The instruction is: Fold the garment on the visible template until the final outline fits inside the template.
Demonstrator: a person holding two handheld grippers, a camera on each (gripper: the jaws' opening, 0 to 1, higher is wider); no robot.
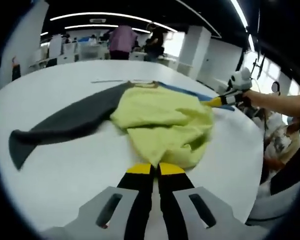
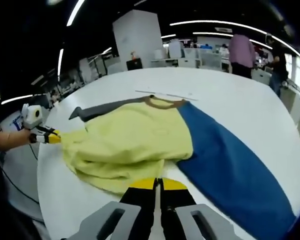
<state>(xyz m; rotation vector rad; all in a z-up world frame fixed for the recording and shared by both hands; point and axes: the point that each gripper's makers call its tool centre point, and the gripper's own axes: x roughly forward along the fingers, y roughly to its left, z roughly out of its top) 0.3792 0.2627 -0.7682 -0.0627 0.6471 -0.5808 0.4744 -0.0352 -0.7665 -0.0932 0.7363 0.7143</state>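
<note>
Both grippers pinch the yellow shirt's [image 1: 162, 120] hem, jaws pressed together: left gripper [image 1: 155, 168], right gripper [image 2: 157, 184]. The shirt lies bunched on the white table [image 1: 80, 170], grey sleeve [image 1: 65, 125] and blue sleeve [image 2: 230, 155] spread out

- The garment [image 2: 135, 145] lies on the table [image 2: 230, 95].
- Its two sleeves spread out to opposite sides of its bunched body.
- The template [image 2: 165, 94] lies just behind its collar.

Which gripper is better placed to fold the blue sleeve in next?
Probably right: the right gripper, shut on the yellow body, sits beside the blue sleeve; the left gripper is opposite.
</note>
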